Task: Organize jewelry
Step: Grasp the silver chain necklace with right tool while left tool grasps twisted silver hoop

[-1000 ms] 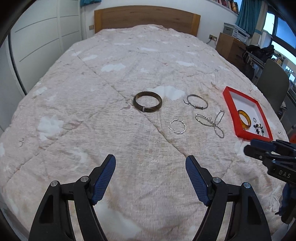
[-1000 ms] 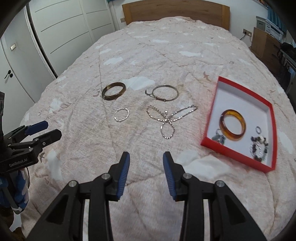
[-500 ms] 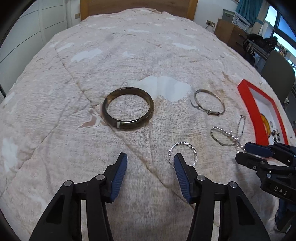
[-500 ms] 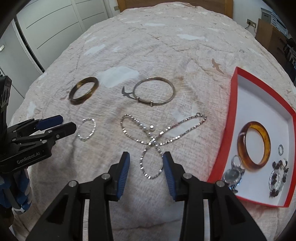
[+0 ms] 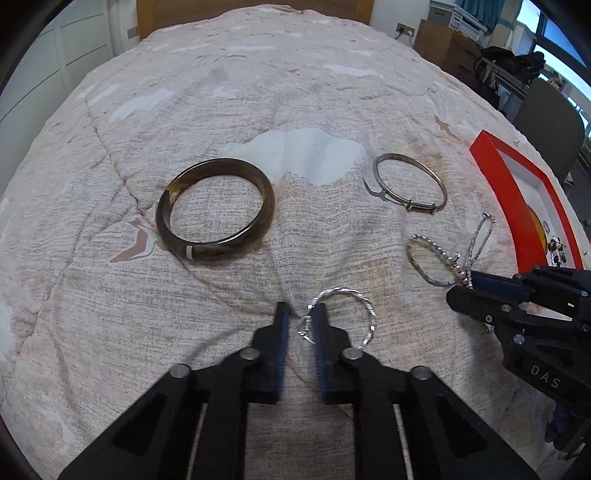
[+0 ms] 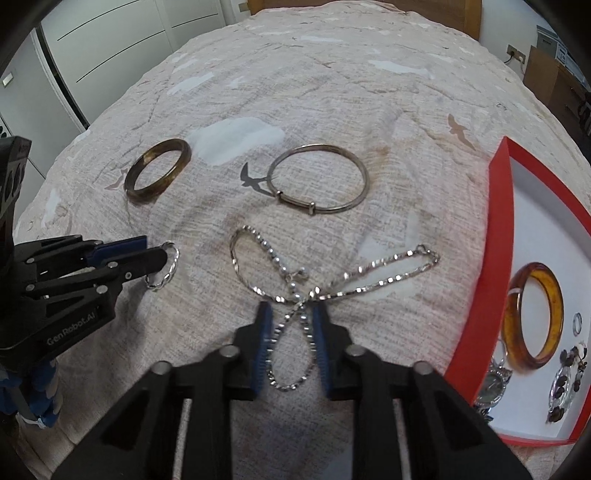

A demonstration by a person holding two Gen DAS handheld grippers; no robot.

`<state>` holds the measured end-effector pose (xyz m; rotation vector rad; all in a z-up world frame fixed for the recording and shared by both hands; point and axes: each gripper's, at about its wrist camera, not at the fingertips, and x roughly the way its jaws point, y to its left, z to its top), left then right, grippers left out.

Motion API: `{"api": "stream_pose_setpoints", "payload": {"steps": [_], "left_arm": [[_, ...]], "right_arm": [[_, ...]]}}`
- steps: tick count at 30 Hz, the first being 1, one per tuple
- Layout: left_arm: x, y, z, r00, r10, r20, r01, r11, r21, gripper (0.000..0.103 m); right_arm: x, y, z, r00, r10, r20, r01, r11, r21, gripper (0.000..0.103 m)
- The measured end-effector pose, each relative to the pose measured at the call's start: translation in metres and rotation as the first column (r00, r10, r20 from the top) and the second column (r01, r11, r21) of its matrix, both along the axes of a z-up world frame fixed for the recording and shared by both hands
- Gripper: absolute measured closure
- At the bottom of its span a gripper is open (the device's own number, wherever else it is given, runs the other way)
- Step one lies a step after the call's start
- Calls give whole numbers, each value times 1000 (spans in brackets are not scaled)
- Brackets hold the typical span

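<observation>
My left gripper (image 5: 301,317) is nearly shut, its jaws either side of the near rim of a small twisted silver ring bracelet (image 5: 364,306) on the bed; it also shows in the right wrist view (image 6: 162,275). My right gripper (image 6: 290,325) is open, its jaws straddling a loop of the silver chain necklace (image 6: 295,291), low over the quilt. A dark brown bangle (image 5: 214,214) and a thin silver bangle (image 5: 410,186) lie beyond. A red tray (image 6: 495,295) at the right holds an amber bangle (image 6: 535,317), a watch and beaded pieces.
The beige quilt (image 5: 258,92) covers the whole bed. A wooden headboard (image 5: 236,7) is at the far end. White wardrobe doors (image 6: 110,55) stand at the left. A chair (image 5: 550,125) and a wooden cabinet (image 5: 447,44) are at the right.
Both grippers moved forward and down to the quilt. The left jaws closed in around the twisted ring's rim. The right jaws now straddle the necklace loop.
</observation>
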<state>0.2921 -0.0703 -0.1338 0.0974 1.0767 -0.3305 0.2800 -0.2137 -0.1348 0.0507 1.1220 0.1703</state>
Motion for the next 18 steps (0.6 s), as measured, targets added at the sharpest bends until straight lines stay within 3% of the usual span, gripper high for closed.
{"api": "stream_pose_setpoints", "payload": {"steps": [2,7,18], "left_arm": [[-3,2,4,1000,10,5,-10,1000,-8,99],[-12,5,21,999,34,33,-33,999,-15,99],[-55,-3,79,993,22,119,-18,999,-33,100]], "right_arm": [[-2,1,3,1000,14,2,-14,1000,6,96],[-18,1,21,999,28,37,-29,999,36,98],[-71,-5,95,987,-1,159,-8,999,54,98]]}}
